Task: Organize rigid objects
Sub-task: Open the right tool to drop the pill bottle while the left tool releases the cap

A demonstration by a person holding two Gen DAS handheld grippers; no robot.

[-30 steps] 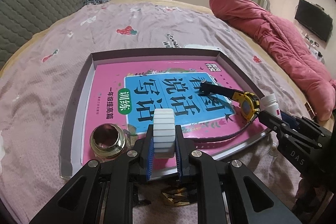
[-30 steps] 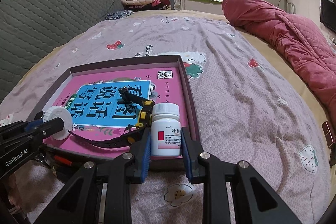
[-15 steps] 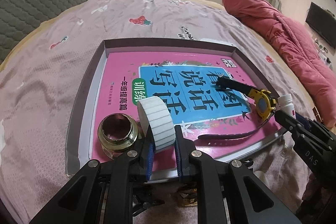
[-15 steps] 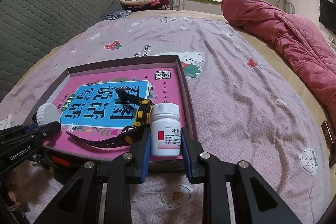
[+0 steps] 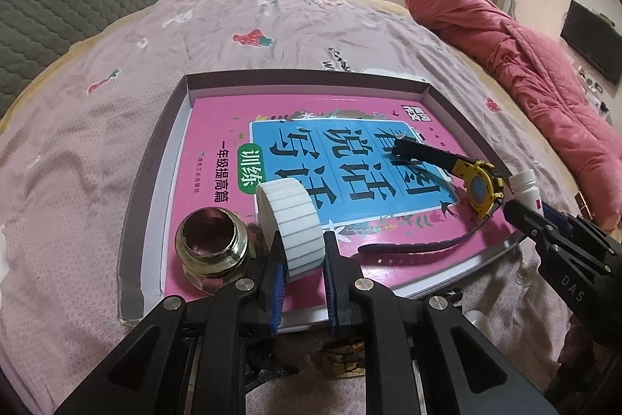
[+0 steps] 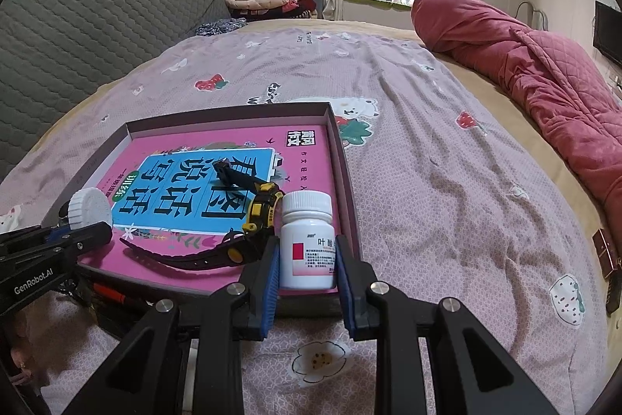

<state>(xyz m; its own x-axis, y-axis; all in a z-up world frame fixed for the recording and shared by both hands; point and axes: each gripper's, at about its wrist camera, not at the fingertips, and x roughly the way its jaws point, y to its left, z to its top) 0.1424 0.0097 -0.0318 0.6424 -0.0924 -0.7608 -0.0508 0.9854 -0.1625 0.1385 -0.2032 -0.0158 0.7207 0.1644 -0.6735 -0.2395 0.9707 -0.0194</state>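
While upright, the pill bottle [image 6: 307,240] stands lid-up in the tray [image 6: 337,150].

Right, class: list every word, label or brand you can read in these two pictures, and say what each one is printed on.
"GenRobot.AI": side of the left gripper.
"DAS": side of the right gripper; any letters after these are out of frame.
"MODE": yellow case of the watch.
"看图说话写话", "训练", "一年级提高篇": cover of the pink book, seen upside down.
"叶酸": label of the white bottle; its small print is too fine to read.
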